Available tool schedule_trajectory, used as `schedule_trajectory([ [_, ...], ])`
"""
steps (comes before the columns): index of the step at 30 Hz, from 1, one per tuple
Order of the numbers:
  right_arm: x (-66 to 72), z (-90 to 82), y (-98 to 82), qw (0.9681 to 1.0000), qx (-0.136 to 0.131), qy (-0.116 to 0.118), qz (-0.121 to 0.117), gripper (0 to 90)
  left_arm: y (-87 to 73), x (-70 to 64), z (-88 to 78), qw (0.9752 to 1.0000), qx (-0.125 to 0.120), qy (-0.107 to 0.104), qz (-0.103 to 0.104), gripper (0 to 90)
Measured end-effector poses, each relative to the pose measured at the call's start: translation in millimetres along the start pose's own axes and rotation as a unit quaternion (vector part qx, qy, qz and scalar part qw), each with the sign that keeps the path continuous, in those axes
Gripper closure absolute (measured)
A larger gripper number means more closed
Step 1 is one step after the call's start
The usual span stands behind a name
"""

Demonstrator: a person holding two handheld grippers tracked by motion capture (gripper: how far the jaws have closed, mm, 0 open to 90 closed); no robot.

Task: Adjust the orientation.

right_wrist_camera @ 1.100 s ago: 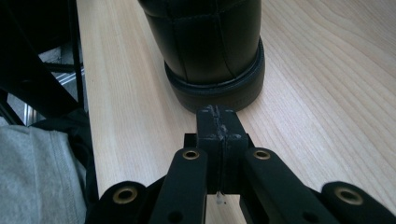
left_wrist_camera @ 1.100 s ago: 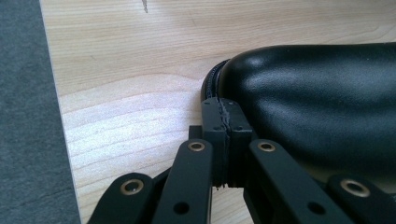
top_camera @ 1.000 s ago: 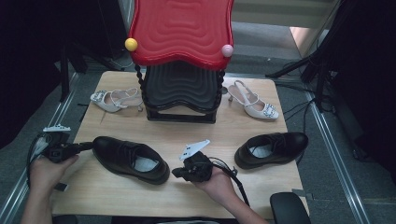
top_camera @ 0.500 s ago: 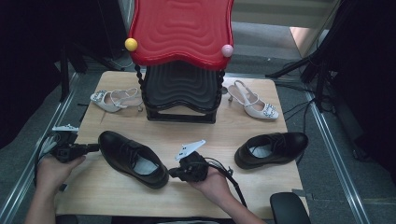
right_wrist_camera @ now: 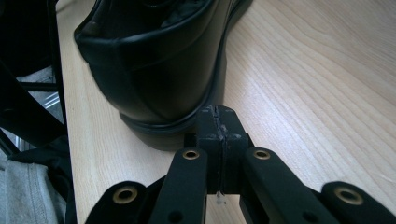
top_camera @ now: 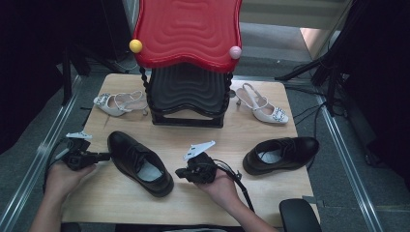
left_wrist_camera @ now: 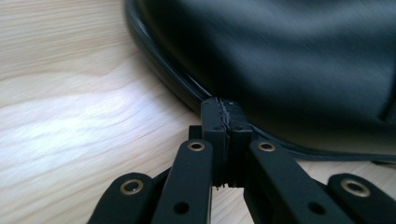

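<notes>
Item: black shoe [top_camera: 139,163], pinched end to end between my closed left gripper [top_camera: 103,156] and right gripper [top_camera: 180,172] (nothing clasped); risk: uneven push spins it.

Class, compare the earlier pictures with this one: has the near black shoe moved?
Yes. The near black shoe has slid right, toward the shoe rack, pushed by the left gripper.
</notes>
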State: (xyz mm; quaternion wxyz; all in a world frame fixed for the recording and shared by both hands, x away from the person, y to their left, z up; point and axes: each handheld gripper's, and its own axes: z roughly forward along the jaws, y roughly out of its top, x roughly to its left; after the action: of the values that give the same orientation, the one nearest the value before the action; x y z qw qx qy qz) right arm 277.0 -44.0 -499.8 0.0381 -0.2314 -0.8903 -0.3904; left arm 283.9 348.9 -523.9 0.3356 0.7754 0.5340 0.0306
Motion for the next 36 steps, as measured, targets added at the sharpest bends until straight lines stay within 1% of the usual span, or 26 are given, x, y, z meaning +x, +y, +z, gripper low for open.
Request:
schedule_trajectory([
  [3,-4.0,-1.8,0.2,0.9999,-0.005,-0.006,0.009,90.0,3.4,-5.8,5.1,0.9999,0.0,-0.009,0.008,90.0],
  [5,-5.3,-1.2,0.5,0.9999,-0.007,-0.006,0.008,90.0,4.2,-7.4,6.0,0.9999,-0.003,-0.013,0.008,90.0],
  [7,-7.7,0.0,2.3,0.9998,-0.009,-0.014,0.013,90.0,6.3,-11.2,8.2,0.9996,-0.009,-0.025,0.006,90.0],
  [8,-10.7,3.0,4.9,0.9996,-0.009,-0.015,0.021,90.0,7.4,-13.2,9.0,0.9996,-0.012,-0.024,0.006,90.0],
  [9,-10.7,3.0,4.9,0.9996,-0.009,-0.015,0.021,90.0,7.9,-14.7,9.7,0.9996,-0.013,-0.026,0.006,90.0],
  [10,-11.2,4.5,6.0,0.9996,-0.007,-0.016,0.024,90.0,8.4,-17.2,10.0,0.9996,-0.011,-0.025,0.01,90.0],
  [12,-11.7,10.3,9.2,0.9995,-0.007,-0.012,0.03,90.0,7.9,-20.6,10.3,0.9995,-0.009,-0.027,0.015,90.0],
  [13,-10.9,13.2,11.2,0.9995,-0.006,-0.013,0.028,90.0,7.3,-21.3,10.2,0.9994,-0.009,-0.028,0.015,90.0],
  [14,-8.8,19.5,16.4,0.9996,-0.007,-0.015,0.022,90.0,5.6,-22.4,9.8,0.9992,-0.006,-0.037,0.017,90.0],
  [17,-7.8,30.0,25.5,0.9996,-0.007,-0.016,0.023,90.0,5.2,-23.1,10.2,0.9991,-0.004,-0.039,0.017,90.0],
  [18,-7.8,30.0,25.5,0.9996,-0.007,-0.016,0.023,90.0,5.3,-23.3,10.4,0.9991,-0.004,-0.038,0.017,90.0],
  [19,-7.8,34.1,28.6,0.9996,-0.01,-0.012,0.026,90.0,5.3,-23.5,10.5,0.9991,-0.003,-0.04,0.017,90.0],
  [20,-6.8,42.0,34.3,0.9994,-0.01,0.001,0.033,90.0,5.2,-23.9,10.4,0.999,-0.002,-0.041,0.019,90.0],
  [21,-5.8,44.2,35.7,0.9994,-0.008,0.005,0.035,90.0,4.8,-25.3,10.4,0.9989,-0.001,-0.042,0.018,90.0],
  [22,-5.8,44.2,35.7,0.9994,-0.008,0.005,0.035,90.0,4.8,-25.3,10.4,0.9989,-0.001,-0.042,0.018,90.0],
  [23,-3.2,47.4,38.0,0.9996,-0.004,-0.002,0.028,90.0,3.9,-27.3,10.0,0.9987,0.001,-0.046,0.021,90.0],
  [24,-3.5,47.2,38.3,0.9995,-0.001,0.0,0.031,90.0,3.9,-27.3,10.0,0.9987,0.001,-0.046,0.021,90.0],
  [26,-4.5,46.5,38.0,0.9995,0.001,0.003,0.033,90.0,3.4,-31.3,10.7,0.9979,0.003,-0.06,0.022,90.0],
  [27,-4.9,45.6,37.1,0.9993,0.003,0.01,0.037,90.0,3.6,-34.7,12.1,0.9977,0.006,-0.062,0.027,90.0],
  [28,-3.6,44.0,35.5,0.9992,0.007,0.015,0.035,90.0,4.2,-37.1,13.3,0.9976,0.01,-0.06,0.033,90.0],
  [29,-3.6,44.0,35.5,0.9992,0.007,0.015,0.035,90.0,5.0,-40.3,14.5,0.9974,0.014,-0.059,0.038,90.0],
  [31,0.9,40.8,31.9,0.9992,0.012,0.015,0.035,90.0,6.0,-44.8,17.1,0.9968,0.019,-0.065,0.043,90.0],
  [33,1.5,40.2,31.0,0.9992,0.012,0.016,0.035,90.0,6.5,-48.2,19.3,0.9959,0.028,-0.069,0.052,90.0],
  [34,4.0,38.6,28.4,0.9991,0.014,0.017,0.035,90.0,7.1,-50.2,20.3,0.9958,0.03,-0.067,0.054,90.0],
  [36,4.8,38.2,27.6,0.9992,0.014,0.017,0.035,90.0,8.1,-54.2,21.9,0.9954,0.032,-0.068,0.059,90.0],
])
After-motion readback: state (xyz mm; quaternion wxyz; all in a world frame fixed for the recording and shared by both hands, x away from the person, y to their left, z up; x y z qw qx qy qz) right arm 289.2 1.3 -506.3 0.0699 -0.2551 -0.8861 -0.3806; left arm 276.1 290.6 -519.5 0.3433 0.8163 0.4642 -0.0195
